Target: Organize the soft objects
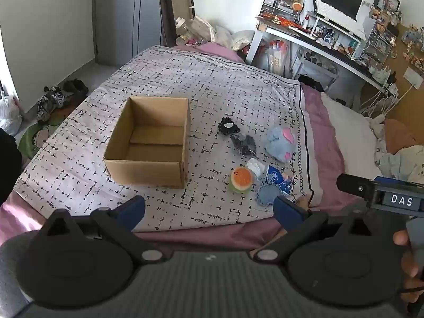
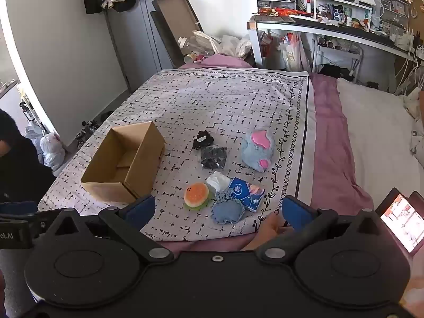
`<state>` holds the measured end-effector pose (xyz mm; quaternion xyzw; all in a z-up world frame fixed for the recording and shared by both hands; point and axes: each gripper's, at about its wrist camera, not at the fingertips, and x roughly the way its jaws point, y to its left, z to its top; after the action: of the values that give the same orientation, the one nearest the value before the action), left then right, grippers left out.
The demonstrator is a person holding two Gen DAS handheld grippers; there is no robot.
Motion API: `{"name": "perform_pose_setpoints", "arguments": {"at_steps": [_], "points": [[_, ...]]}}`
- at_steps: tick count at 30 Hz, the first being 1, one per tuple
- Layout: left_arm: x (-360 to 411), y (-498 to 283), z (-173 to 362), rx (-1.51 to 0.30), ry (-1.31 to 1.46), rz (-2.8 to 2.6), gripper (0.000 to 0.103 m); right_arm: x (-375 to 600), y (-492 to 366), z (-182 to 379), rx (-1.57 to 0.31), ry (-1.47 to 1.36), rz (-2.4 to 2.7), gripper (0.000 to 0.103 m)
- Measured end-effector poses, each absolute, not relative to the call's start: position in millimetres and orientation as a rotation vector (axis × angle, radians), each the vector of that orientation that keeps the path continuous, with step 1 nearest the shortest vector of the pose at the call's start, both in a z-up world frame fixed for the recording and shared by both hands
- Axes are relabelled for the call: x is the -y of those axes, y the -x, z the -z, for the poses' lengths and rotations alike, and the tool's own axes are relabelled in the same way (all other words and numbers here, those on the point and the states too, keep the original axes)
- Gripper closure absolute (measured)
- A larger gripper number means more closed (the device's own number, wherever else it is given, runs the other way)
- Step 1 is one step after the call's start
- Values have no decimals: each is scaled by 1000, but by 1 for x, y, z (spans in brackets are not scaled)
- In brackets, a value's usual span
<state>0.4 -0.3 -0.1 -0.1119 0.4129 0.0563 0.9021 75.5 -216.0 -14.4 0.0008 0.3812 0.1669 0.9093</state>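
Observation:
An open, empty cardboard box [image 1: 148, 143] [image 2: 124, 164] stands on the patterned bed cover. To its right lie a burger plush [image 1: 240, 179] [image 2: 196, 195], a blue plush with pink ears [image 1: 280, 141] [image 2: 258, 151], a denim pouch [image 1: 267, 194] [image 2: 228, 211], a blue tissue pack [image 1: 277, 179] [image 2: 246, 191], a white crumpled tissue [image 2: 217, 180], a black packet [image 1: 243, 144] [image 2: 213, 157] and a black scrunchie [image 1: 228, 127] [image 2: 202, 138]. My left gripper [image 1: 209, 209] is open and empty, held above the bed's near edge. My right gripper [image 2: 218, 210] is open and empty, just before the denim pouch.
A cluttered white desk [image 2: 331, 23] with a monitor stands at the back right. A lit phone [image 2: 402, 221] lies at the right. Shoes and bags [image 1: 53, 98] sit on the floor at the left. White pillow and bedding [image 2: 376, 137] cover the bed's right side.

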Motion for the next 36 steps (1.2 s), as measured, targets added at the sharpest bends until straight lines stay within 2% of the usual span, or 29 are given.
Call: {"name": "perform_pose_setpoints", "arguments": {"at_steps": [36], "points": [[-2, 0, -9, -828, 221, -114, 1, 217, -70, 4, -766, 24, -331, 0]]}}
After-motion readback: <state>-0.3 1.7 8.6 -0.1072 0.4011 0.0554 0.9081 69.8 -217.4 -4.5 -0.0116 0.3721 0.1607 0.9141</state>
